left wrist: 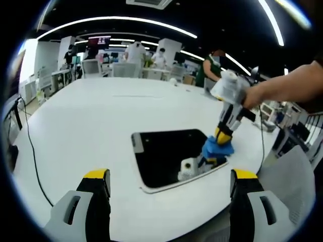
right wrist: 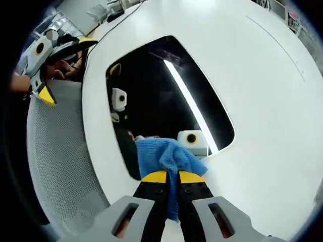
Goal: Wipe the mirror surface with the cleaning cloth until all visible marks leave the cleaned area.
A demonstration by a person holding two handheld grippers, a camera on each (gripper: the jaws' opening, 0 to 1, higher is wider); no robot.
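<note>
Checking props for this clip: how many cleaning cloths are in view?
1. A blue cleaning cloth is clamped in the right gripper and pressed on the mirror near its edge; the left gripper view shows the same cloth. No spare is visible.

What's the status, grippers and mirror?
Right gripper shut on cloth, pressing it on mirror near its edge. Left gripper open, apart from the mirror. Nothing in the way on table.

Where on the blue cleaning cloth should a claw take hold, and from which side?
Grip the bunched fold of the blue cleaning cloth, from above. It lies crumpled on the flat rectangular mirror, so only the raised folds give purchase; the right claw is shut on them this way.
</note>
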